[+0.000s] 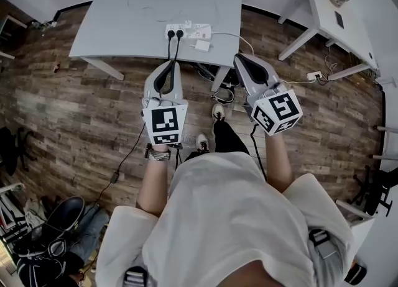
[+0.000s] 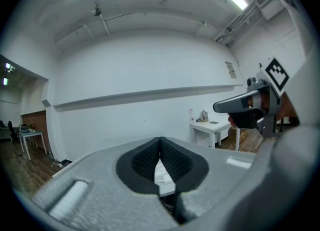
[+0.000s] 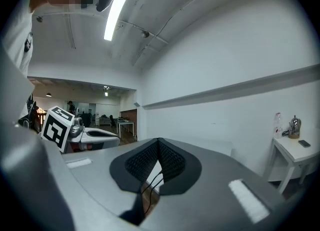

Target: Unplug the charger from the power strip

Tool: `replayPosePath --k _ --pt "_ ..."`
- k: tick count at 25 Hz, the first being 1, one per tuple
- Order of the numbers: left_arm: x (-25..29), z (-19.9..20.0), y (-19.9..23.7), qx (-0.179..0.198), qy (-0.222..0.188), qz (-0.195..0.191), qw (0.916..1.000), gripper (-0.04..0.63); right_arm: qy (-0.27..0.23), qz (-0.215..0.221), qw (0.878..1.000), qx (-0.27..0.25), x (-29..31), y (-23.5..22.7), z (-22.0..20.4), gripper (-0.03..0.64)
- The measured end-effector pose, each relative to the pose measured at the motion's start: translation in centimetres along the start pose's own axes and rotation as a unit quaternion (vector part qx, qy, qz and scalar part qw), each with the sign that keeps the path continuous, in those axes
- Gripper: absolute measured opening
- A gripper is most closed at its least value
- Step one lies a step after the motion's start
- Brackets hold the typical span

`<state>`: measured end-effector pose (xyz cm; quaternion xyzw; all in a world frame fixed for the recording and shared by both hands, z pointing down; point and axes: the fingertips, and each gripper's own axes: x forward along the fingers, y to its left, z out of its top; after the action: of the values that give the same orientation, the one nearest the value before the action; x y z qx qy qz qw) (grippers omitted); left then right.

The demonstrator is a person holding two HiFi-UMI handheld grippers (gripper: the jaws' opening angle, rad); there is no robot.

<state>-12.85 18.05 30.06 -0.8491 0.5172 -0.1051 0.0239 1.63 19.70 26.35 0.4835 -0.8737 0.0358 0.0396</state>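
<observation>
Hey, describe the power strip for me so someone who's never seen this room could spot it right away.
Find the large grey table, the bigger of the two tables in the head view. The power strip lies flat near the middle of its near edge. It is a white bar with two black plugs in its left end, their black cables dropping over the edge, and a small white block beside it.

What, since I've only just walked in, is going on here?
A person stands at a grey table with a tool in each hand. The left tool and the right tool are both shut and empty. They point toward the white power strip at the table's near edge without touching it. Two black plugs sit in the strip, and nothing looks unplugged yet.
</observation>
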Motion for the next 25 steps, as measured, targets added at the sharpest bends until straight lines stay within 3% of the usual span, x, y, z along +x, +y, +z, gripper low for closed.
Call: replayPosePath --k 13,25 --pt "5.7 -0.1 1.2 -0.006 0.009 -0.007 0.9999 0.005 0.001 0.027 1.000 0.009 5.9 -2.4 -0.2 0.002" --pt "13.6 -0.3 3.7 -0.008 0.027 0.003 0.9996 0.005 0.021 0.047 0.998 0.020 13.1 -7.8 -1.4 0.002"
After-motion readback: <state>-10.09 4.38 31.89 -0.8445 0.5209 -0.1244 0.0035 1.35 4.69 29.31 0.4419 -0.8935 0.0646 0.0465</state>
